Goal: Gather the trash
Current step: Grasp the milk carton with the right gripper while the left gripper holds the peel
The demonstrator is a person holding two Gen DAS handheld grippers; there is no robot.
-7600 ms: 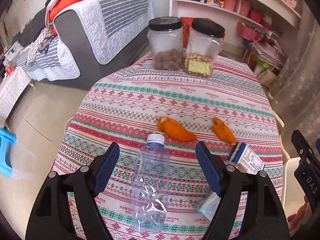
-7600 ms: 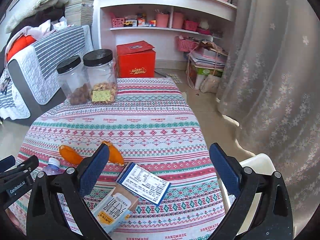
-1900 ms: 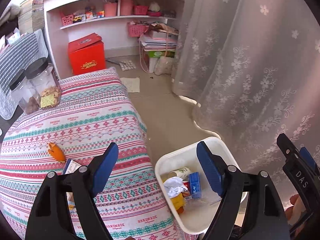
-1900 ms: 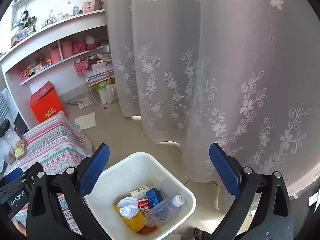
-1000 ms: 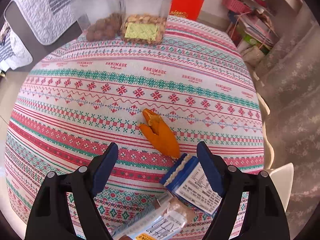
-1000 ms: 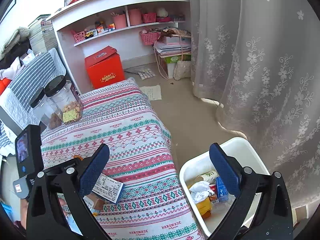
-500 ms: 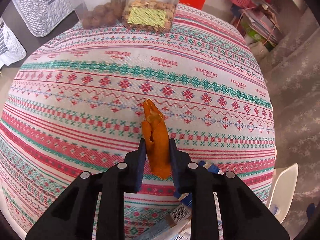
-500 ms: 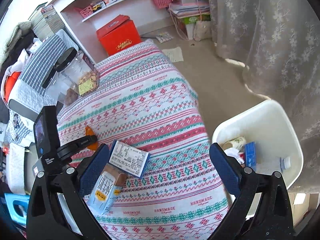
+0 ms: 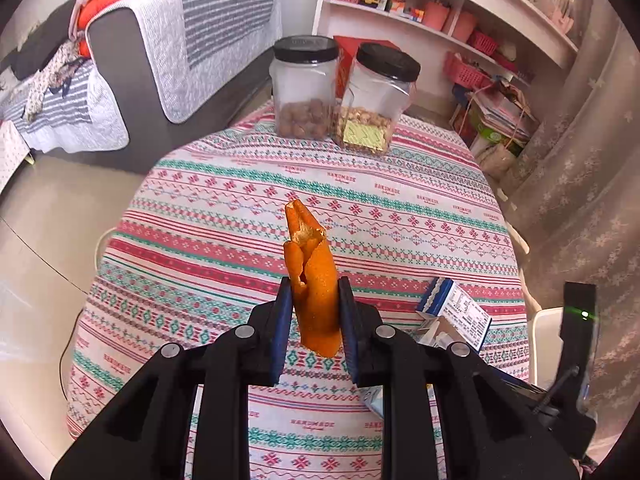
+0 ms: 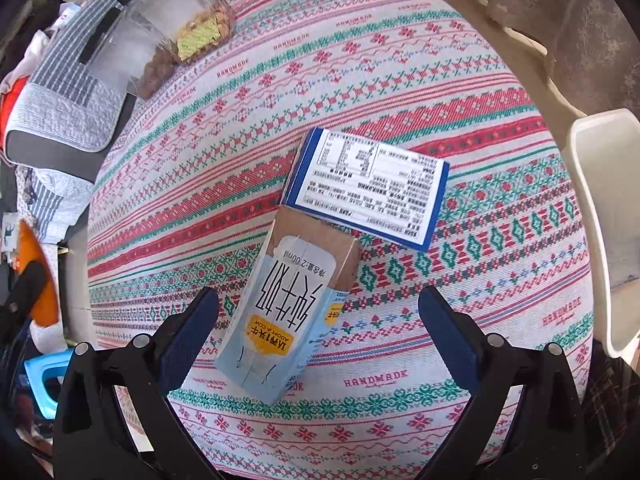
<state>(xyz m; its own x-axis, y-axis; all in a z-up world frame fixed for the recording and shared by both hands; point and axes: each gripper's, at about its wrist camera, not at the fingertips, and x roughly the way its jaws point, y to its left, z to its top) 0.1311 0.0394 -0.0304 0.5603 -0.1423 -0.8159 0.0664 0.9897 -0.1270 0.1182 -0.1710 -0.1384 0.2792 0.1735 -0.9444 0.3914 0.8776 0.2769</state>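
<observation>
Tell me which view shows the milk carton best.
The right wrist view. There the milk carton lies whole on the tablecloth, printed face up, between the open jaws of the right gripper. The left wrist view shows only a pale corner of it, hidden behind the left gripper.

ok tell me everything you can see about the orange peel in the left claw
The orange peel is a long curled strip, bright orange outside with pale pith showing at its torn upper tip. It stands nearly upright, pinched at its lower half between the blue pads of the left claw, which is shut on it. It looks lifted off the patterned tablecloth; nothing else touches it.
</observation>
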